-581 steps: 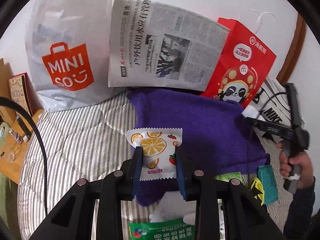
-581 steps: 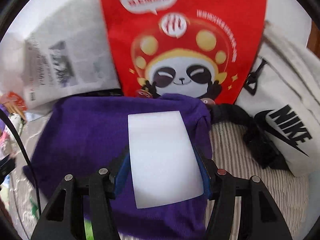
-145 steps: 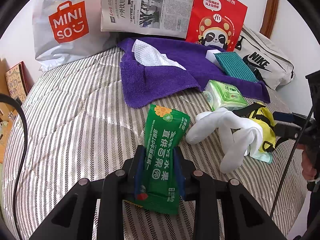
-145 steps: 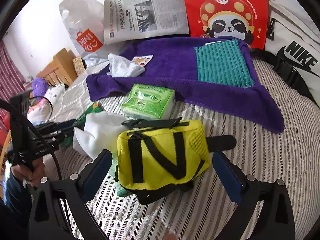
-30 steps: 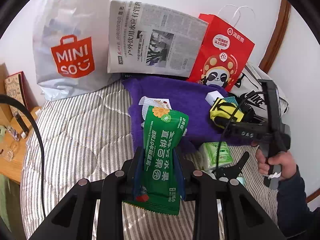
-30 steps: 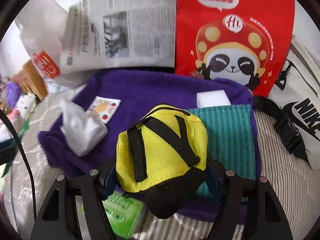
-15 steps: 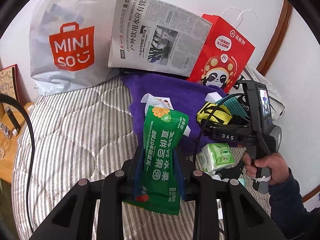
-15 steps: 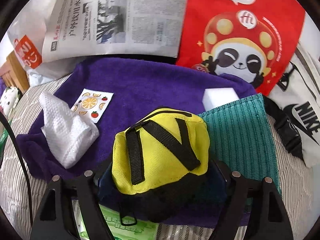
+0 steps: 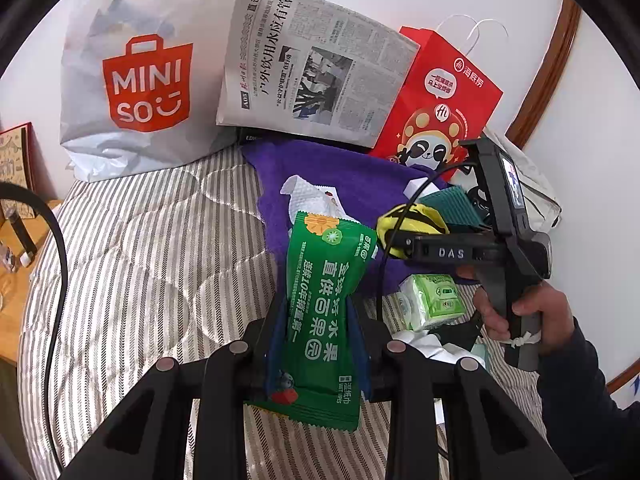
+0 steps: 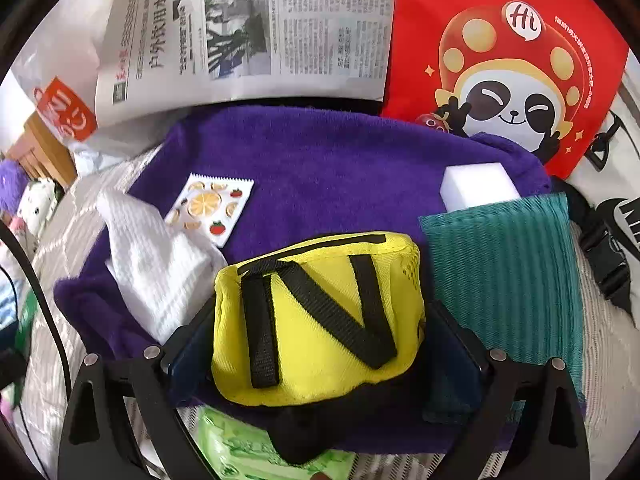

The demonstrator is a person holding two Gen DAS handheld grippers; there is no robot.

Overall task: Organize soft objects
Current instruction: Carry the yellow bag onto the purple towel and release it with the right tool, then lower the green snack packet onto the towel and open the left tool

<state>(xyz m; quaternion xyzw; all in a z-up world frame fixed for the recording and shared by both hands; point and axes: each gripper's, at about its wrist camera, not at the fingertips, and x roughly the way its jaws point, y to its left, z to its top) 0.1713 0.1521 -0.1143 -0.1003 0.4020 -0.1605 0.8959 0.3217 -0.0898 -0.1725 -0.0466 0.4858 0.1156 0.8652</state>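
Note:
My left gripper is shut on a green wet-wipes pack and holds it above the striped bed, just short of the purple towel. My right gripper is shut on a yellow pouch with black straps and holds it over the near part of the purple towel. On the towel lie a white cloth, a fruit-print sachet, a white sponge block and a teal cloth. The pouch also shows in the left wrist view.
A Miniso bag, a newspaper and a red panda bag stand against the wall behind the towel. A white Nike bag lies at the right. A light green tissue pack and white gloves lie on the bed.
My right gripper has carried the yellow pouch forward and lower over the towel. My left gripper has moved a little closer to the towel with the green pack.

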